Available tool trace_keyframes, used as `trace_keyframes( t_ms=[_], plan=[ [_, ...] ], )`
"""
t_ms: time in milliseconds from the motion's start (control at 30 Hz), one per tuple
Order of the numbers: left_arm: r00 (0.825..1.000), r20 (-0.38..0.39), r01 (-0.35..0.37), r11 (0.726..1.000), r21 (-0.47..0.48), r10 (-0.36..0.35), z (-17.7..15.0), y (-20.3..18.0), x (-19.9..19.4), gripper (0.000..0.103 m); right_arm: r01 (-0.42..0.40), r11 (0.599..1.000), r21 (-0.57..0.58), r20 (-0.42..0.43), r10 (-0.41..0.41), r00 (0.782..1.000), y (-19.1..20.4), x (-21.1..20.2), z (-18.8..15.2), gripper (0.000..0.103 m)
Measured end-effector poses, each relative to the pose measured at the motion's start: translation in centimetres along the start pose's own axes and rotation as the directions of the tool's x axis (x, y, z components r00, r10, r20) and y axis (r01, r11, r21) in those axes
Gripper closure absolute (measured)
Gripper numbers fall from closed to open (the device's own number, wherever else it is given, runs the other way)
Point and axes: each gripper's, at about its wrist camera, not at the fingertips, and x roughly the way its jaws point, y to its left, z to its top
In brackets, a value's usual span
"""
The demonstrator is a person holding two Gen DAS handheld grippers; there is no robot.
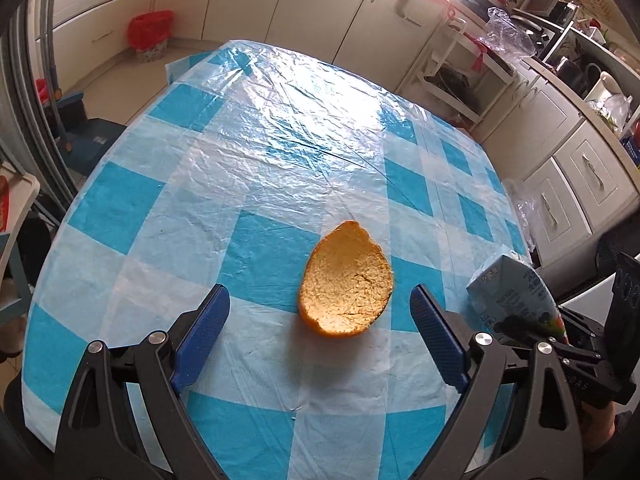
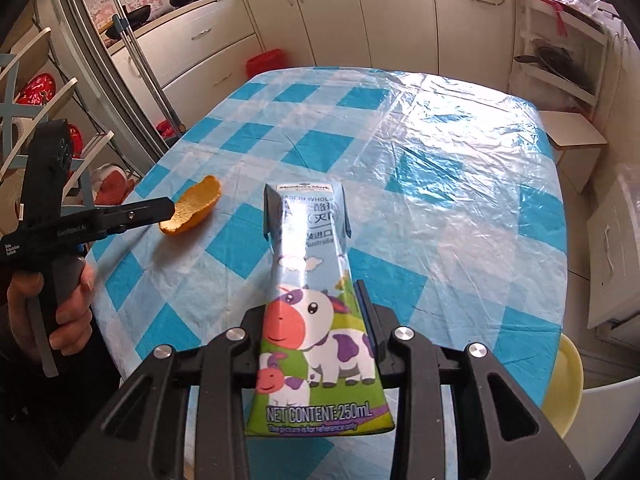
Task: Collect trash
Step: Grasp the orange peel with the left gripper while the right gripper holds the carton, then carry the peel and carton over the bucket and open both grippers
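A curled piece of orange peel [image 1: 346, 280] lies pith-up on the blue-and-white checked tablecloth [image 1: 280, 140]. My left gripper [image 1: 320, 294] is open, and its blue pads stand on either side of the peel's near end without touching it. In the right wrist view the peel [image 2: 196, 206] lies at the table's left, with the tip of a left gripper finger [image 2: 160, 210] beside it. My right gripper [image 2: 312, 304] is shut on a flattened 250 mL milk carton [image 2: 310, 280] with a cartoon cow, held above the table. The carton [image 1: 512, 292] also shows at the right of the left wrist view.
A bin lined with a red bag [image 1: 150, 34] stands on the floor beyond the table. Cabinets run along the far wall and the right side. A yellow chair [image 2: 566, 384] and a white stool [image 2: 576, 132] stand at the table's right edge. A mop handle [image 2: 144, 64] leans at the left.
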Motion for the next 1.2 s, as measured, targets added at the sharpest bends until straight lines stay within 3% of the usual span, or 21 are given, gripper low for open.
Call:
trace_keyframes(
  t_ms=[333,500,600,633,700,733,767,1000,1100,1200],
  plan=[
    [1.000,0.001,-0.018,0.999,0.039,0.018,0.3,-0.7,0.9,0.015,0.019,1.000,0.015,-0.020,-0.019,1.000,-0.4,0.5,-0.3,0.067],
    [1.000,0.004,-0.018,0.999,0.052,0.018,0.5,-0.7,1.1,0.015,0.030,0.999,0.014,-0.024,-0.029,0.999,-0.5,0.8,-0.4,0.053],
    [1.000,0.008,-0.012,0.998,0.064,0.011,0.5,-1.0,1.3,0.016,0.030,0.999,0.019,-0.020,-0.029,0.999,-0.6,0.8,-0.4,0.052],
    [1.000,0.011,-0.006,0.998,0.068,0.005,0.5,-1.1,1.3,0.019,0.029,0.999,0.021,-0.017,-0.029,0.999,-0.6,0.8,-0.4,0.052],
    [1.000,0.010,0.003,0.996,0.092,-0.004,0.4,-1.6,1.5,0.044,0.021,0.999,0.026,-0.011,-0.021,1.000,-0.7,0.7,-0.4,0.055],
    [1.000,-0.001,0.009,0.993,0.114,-0.009,0.3,-2.0,1.7,0.067,0.019,0.999,0.031,-0.008,-0.018,1.000,-0.7,0.6,-0.4,0.062],
    [1.000,-0.021,0.023,0.991,0.134,-0.021,0.2,-2.4,1.9,0.084,0.016,0.999,0.034,-0.010,-0.016,1.000,-0.8,0.6,-0.4,0.069],
    [0.997,-0.014,0.079,0.983,0.166,-0.078,-0.5,-4.6,0.4,0.089,0.035,0.998,0.056,0.069,-0.039,0.997,-1.7,-1.7,-0.4,0.069],
    [0.991,-0.015,0.134,0.974,0.180,-0.133,-0.4,-6.6,-1.0,0.089,0.079,0.987,0.140,0.122,-0.096,0.988,-4.3,-3.8,-0.6,0.069],
    [0.979,-0.029,0.202,0.959,0.200,-0.200,-0.5,-9.7,-1.9,0.089,0.137,0.952,0.274,0.172,-0.189,0.967,-8.2,-6.8,-1.7,0.069]
  ],
)
